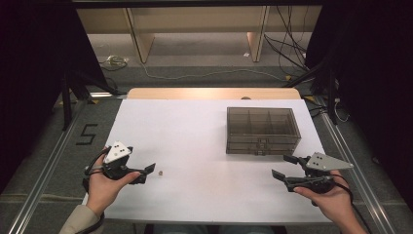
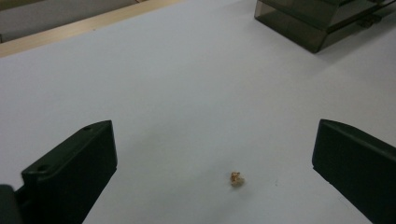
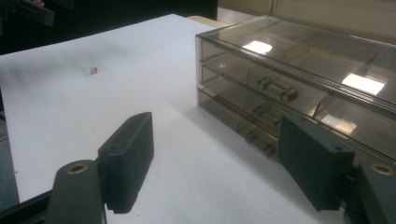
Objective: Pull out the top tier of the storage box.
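Pointing at the bead (image 2: 237, 178), the left gripper (image 1: 147, 172) stands released, its jaws spread wide with nothing between the pads. In the left gripper view the bead lies on the sheet (image 1: 204, 146) ahead of the jaws and between their lines, closer to the right-hand jaw; in the high view it sits just beyond the jaw tips. That spread and aim suit a pinch on a very small item, judged the step in hand.

The right gripper (image 1: 285, 165) is also released, jaws wide and empty. It waits just in front of the box (image 1: 262, 130), on the side carrying the drawer pulls (image 3: 276, 89). That placing is judged a readiness to open a drawer once the bead is lifted.

The box stands closed, well to the right of the bead. The bead is small, light in colour and irregular; its exact kind cannot be told. A slightly off-centre closing could flick it away.
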Demonstrator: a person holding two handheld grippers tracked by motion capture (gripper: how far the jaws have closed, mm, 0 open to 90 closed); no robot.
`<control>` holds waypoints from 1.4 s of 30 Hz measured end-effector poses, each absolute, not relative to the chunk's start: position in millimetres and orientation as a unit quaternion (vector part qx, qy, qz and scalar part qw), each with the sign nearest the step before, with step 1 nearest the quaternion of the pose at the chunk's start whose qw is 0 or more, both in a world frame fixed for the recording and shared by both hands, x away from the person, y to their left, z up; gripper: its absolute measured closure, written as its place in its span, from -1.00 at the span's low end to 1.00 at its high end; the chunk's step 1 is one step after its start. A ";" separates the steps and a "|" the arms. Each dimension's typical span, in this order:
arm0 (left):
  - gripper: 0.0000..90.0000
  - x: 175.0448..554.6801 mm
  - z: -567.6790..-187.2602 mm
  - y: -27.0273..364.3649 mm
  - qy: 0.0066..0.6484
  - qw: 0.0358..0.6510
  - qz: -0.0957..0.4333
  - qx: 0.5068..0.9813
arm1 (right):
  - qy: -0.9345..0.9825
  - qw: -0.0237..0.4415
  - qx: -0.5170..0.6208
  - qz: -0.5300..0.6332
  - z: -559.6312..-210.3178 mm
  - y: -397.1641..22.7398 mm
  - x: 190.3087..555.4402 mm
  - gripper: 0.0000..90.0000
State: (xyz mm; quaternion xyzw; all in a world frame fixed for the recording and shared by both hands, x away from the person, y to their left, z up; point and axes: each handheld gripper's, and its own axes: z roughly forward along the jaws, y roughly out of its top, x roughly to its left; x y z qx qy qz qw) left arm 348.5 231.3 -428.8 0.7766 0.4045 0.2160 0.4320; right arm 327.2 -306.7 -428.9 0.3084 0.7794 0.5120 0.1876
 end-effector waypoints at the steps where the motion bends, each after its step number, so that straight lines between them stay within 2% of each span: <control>1: -1.00 348.6 -429.3 228.7 0.403 0.430 0.216 0.779 | 0.781 0.190 0.307 0.509 -429.3 -305.6 327.3 -0.36; 9: -1.00 351.6 -436.4 220.5 0.389 0.409 0.222 0.795 | 0.806 0.246 0.289 0.454 -432.0 -299.0 330.0 -0.21; 11: -1.00 352.2 -438.3 219.9 0.394 0.409 0.215 0.795 | 0.819 0.290 0.273 0.413 -432.6 -293.1 332.6 -0.04; 12: -1.00 351.7 -438.6 219.9 0.391 0.406 0.218 0.797 | 0.819 0.290 0.273 0.413 -432.6 -293.1 332.6 -0.04; 15: -1.00 352.1 -438.0 219.7 0.391 0.407 0.220 0.796 | 0.831 0.345 0.248 0.360 -433.4 -285.0 338.6 0.08; 16: -1.00 352.0 -437.8 219.3 0.390 0.404 0.222 0.798 | 0.831 0.345 0.248 0.360 -433.4 -285.0 338.6 0.08; 17: -1.00 351.8 -437.9 218.6 0.389 0.402 0.223 0.799 | 0.831 0.369 0.238 0.340 -433.8 -282.0 341.8 0.13; 18: -1.00 351.7 -437.8 217.8 0.388 0.400 0.224 0.799 | 0.831 0.369 0.238 0.340 -433.8 -282.0 341.8 0.13; 21: -1.00 351.9 -437.2 216.8 0.388 0.395 0.227 0.801 | 0.833 0.408 0.212 0.308 -434.2 -273.4 350.9 0.24; 32: -1.00 353.0 -439.1 220.6 0.395 0.396 0.225 0.798 | 0.844 0.467 0.151 0.217 -444.3 -248.0 373.6 0.35; 42: -1.00 353.4 -438.7 221.9 0.396 0.397 0.227 0.796 | 0.846 0.478 0.137 0.195 -448.1 -239.9 379.8 0.43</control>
